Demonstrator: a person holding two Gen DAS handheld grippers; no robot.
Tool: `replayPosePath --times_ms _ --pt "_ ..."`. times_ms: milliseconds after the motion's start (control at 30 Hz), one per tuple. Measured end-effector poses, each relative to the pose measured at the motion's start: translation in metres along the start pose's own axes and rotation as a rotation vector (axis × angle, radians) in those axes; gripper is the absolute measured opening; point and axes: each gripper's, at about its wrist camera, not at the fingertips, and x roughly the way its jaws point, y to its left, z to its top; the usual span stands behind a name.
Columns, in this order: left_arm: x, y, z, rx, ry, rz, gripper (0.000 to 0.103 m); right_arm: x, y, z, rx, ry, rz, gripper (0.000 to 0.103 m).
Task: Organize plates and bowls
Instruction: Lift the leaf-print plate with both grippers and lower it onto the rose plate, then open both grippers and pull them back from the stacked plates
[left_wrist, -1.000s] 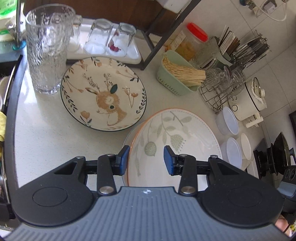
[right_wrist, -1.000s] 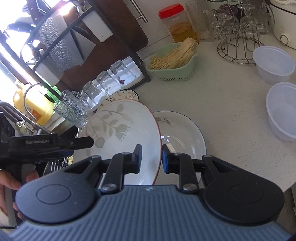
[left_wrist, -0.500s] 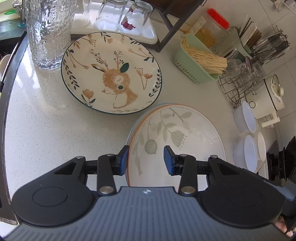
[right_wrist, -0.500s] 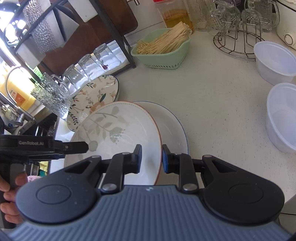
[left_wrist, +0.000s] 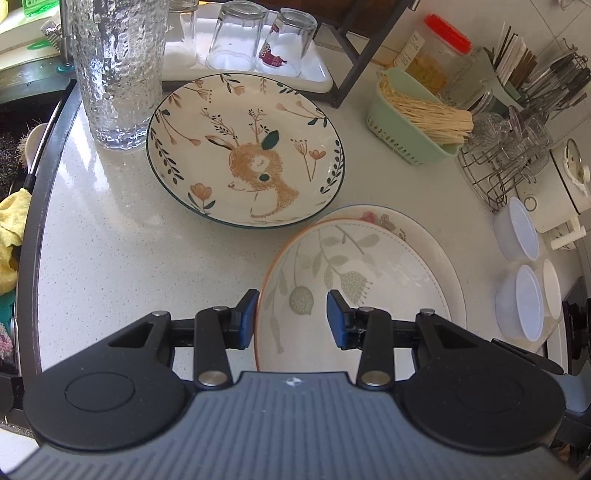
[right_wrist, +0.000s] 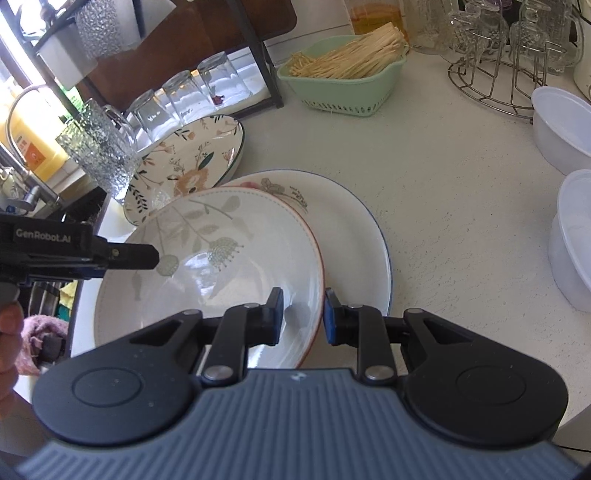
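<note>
Two hand-held grippers straddle opposite rims of the white leaf-patterned ceramic bowl with orange edge. Left hand-held gripper: jaws wide, rim between them. Right hand-held gripper: jaws narrow, about the rim; contact cannot be told. Bowl sits over the blue-rimmed white floral plate on the speckled surface, beside the deer-patterned plate.

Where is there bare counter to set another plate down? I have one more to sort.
Bare counter lies left of the leaf plate, in front of the deer plate and textured glass. Another patch lies between the stacked plates, green basket and white bowls. The back is crowded.
</note>
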Motion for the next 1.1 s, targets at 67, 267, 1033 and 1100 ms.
replayPosePath --times_ms 67,267,1033,1100 --pt "0.001 -0.004 -0.001 0.009 -0.001 0.008 0.044 0.001 0.0 -0.001 -0.005 0.004 -0.003 0.026" --pt "0.006 -0.011 -0.001 0.016 0.01 0.025 0.044 0.001 -0.006 -0.001 -0.004 -0.003 -0.002 0.026" --pt "-0.001 -0.014 0.003 0.018 -0.005 0.036 0.044 -0.01 -0.004 0.015 -0.099 -0.072 -0.064 0.026" --pt "-0.008 -0.014 0.003 0.015 -0.018 0.041 0.044 -0.015 -0.003 0.016 -0.099 -0.086 -0.065 0.026"
